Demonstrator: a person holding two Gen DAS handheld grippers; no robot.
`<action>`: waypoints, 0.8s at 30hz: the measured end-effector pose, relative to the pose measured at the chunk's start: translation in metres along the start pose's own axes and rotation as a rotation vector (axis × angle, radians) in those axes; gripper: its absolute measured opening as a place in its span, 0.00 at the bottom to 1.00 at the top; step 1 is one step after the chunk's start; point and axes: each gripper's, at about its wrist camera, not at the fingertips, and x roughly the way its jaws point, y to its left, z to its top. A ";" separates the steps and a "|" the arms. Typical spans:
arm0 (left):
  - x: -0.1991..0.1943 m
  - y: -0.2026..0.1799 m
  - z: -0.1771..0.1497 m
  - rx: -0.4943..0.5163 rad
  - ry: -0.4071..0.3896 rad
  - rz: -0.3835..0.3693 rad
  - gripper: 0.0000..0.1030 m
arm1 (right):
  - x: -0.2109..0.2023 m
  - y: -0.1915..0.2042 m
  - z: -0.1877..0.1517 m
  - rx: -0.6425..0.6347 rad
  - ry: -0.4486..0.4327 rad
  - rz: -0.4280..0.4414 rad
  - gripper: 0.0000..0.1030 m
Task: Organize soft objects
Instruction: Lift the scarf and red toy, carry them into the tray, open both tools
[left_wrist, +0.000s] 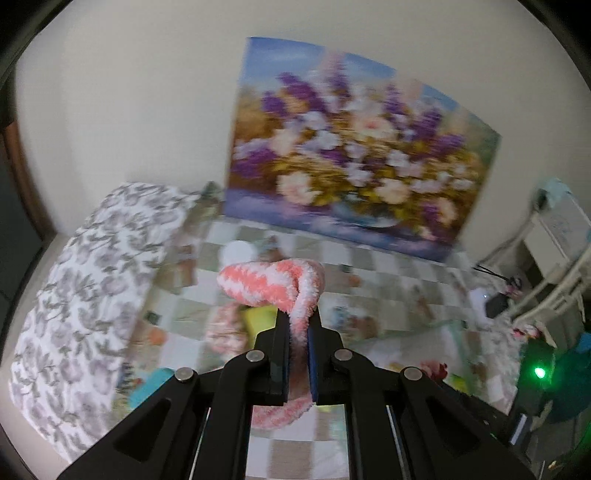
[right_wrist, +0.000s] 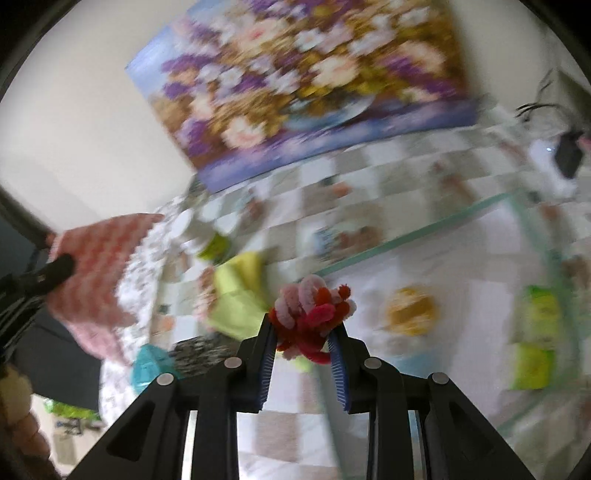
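L tool (left_wrist: 298, 328) clenched on pink-white sock (left_wrist: 273, 282), held up above checkered bench (left_wrist: 388, 266). R tool (right_wrist: 306, 332) grips red-pink fuzzy bundle (right_wrist: 314, 306), also above bench. Yellow cloth (right_wrist: 240, 291) lies below; flower painting (left_wrist: 354, 147) behind.

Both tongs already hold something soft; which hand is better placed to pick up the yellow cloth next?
Neither yet. Left tongs grip the pink striped sock; right tongs grip the chenille bundle. The yellow cloth lies nearer the right.
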 end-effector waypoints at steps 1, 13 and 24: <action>0.001 -0.009 -0.003 0.008 0.000 -0.014 0.08 | -0.004 -0.009 0.002 0.004 -0.008 -0.046 0.29; 0.064 -0.118 -0.057 0.137 0.150 -0.170 0.08 | -0.032 -0.136 0.020 0.250 -0.033 -0.215 0.29; 0.108 -0.140 -0.087 0.178 0.291 -0.171 0.08 | -0.018 -0.152 0.020 0.252 -0.005 -0.219 0.30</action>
